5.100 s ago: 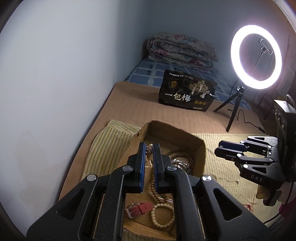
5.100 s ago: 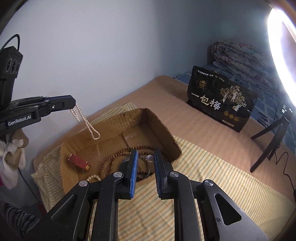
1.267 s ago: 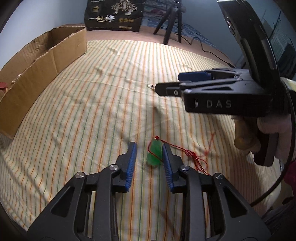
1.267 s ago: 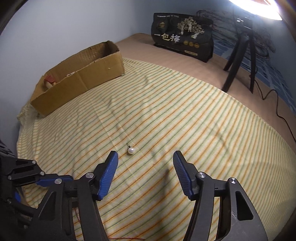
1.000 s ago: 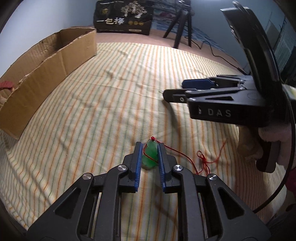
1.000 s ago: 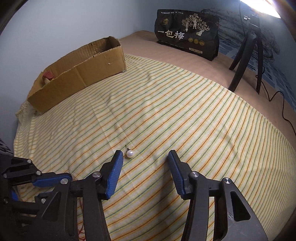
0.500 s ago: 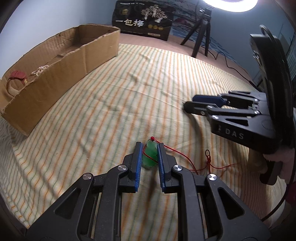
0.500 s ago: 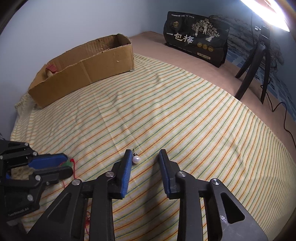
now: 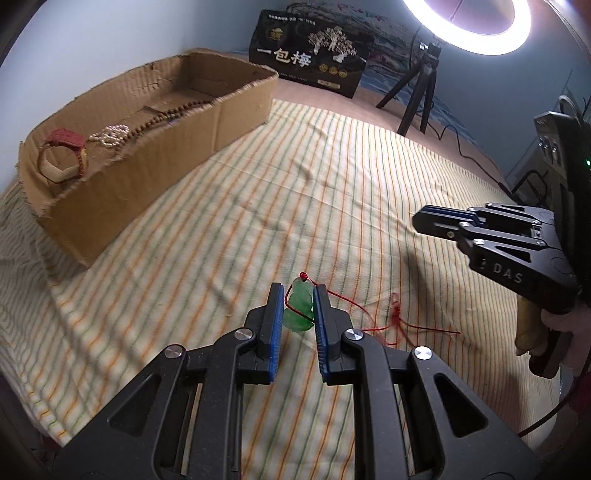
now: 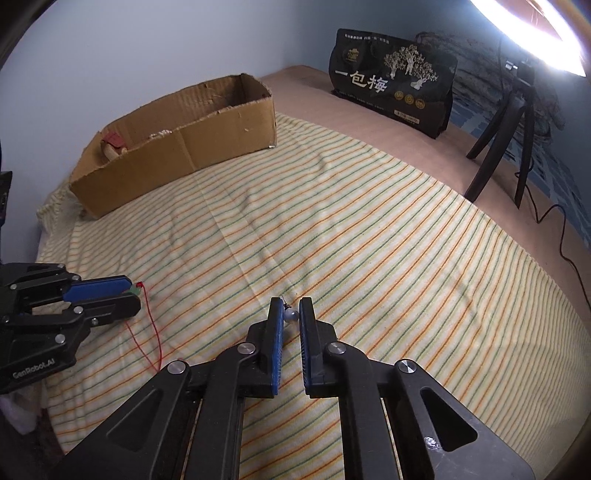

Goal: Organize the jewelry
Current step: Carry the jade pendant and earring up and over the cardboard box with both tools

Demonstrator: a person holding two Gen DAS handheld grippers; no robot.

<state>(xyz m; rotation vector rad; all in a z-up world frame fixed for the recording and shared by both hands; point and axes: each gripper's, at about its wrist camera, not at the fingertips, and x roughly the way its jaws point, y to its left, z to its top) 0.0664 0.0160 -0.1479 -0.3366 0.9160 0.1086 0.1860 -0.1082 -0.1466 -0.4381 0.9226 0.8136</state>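
Nearest the left wrist camera, the left claw (image 9: 298, 308) was clamped on a green pendant (image 9: 298, 310), its blue pads pressed to both sides, and the pendant's red cord (image 9: 397, 321) trailed off to the right across the striped cloth (image 9: 314, 192). In the right wrist view the right claw (image 10: 291, 317) had closed down to a narrow gap around a small pearl earring (image 10: 291, 316); the pearl sat against the left pad, but whether the right pad also touched it could not be told. From the left wrist camera the right claw's black body read "DAS", and from the right wrist camera the left claw's body read "GenRobot.AI". The cloth, yellow with thin green and orange stripes, covered a bed, with a plain tan sheet beyond it. Farther back at the left stood an open cardboard box (image 9: 155, 122) holding a red-strapped watch (image 9: 64, 155), a pearl strand (image 9: 110, 134) and a string of brown wooden beads (image 9: 166, 116). Behind that a black bag (image 10: 393, 83) printed with "一包梅" stood upright, and next to it a tripod (image 10: 502, 140) carried a lit ring light (image 9: 467, 26) near the pale blue wall.
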